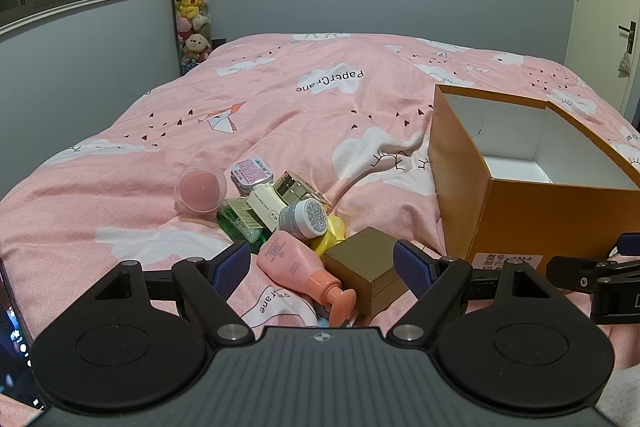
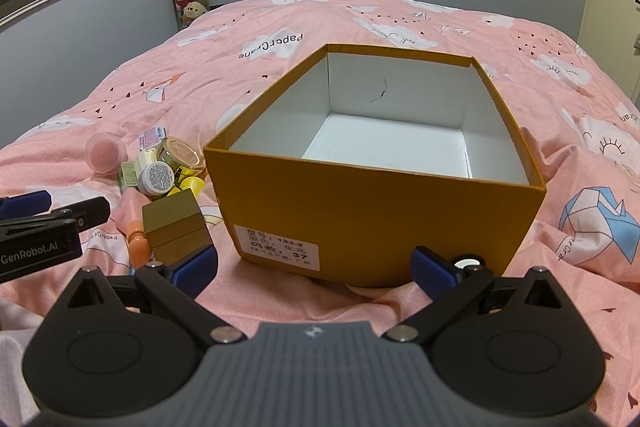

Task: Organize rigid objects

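Left wrist view: the left hand-held gripper (image 1: 322,269) is hovering wide open over a pink pump bottle (image 1: 298,267) and a gold box (image 1: 366,269), which are lying on the bed (image 1: 280,115).

Right wrist view: the right hand-held gripper (image 2: 314,265) is standing open too, facing the orange shoebox (image 2: 376,211), with the pile of cosmetics just beside the box.

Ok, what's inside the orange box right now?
Nothing visible: the orange box shows a bare white floor and white walls, one with a dark scribble. Its near wall hides the closest strip of floor.
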Available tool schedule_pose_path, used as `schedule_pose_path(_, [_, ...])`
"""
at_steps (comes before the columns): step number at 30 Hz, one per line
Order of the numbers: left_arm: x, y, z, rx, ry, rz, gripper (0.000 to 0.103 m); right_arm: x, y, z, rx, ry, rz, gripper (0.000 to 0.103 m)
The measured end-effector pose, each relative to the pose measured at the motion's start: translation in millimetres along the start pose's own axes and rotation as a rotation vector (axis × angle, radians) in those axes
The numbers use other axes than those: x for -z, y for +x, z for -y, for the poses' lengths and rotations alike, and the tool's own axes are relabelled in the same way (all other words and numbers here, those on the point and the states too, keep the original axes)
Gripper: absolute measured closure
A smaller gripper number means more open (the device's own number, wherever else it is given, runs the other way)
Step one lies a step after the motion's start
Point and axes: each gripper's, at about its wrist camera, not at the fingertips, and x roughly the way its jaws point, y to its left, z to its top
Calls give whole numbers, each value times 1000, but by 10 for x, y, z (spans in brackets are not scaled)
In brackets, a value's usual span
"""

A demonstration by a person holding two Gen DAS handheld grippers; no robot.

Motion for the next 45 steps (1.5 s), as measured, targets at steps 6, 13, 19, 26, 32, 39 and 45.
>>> schedule_pose_path(6, [6, -3, -5, 0, 0, 0, 8, 7, -2, -6, 0, -1, -2, 3])
schedule_pose_path(13, [11, -10, -18, 0, 0, 1, 8, 17, -1, -16, -1, -1, -4, 3])
schedule_pose_path(19, [14, -16, -8, -1, 1, 5, 8, 18, 2, -15, -1, -1, -5, 2])
schedule_pose_path(26, [10, -55, 2, 7, -10, 13, 8, -7, 45, -54, -40, -39, -24, 3])
schedule_pose_path(32, [-5, -63, -74, 39, -27, 16, 8, -101, 65, -153, -66, -151, -23, 3])
schedule_pose_path(39, [-59, 3, -195, 103, -27, -24, 8, -237, 167, -357, -157, -311, -34, 3])
schedule_pose_path(45, [-40, 99, -373, 176, -15, -113, 15, -263, 308, -609, -216, -389, -88, 30])
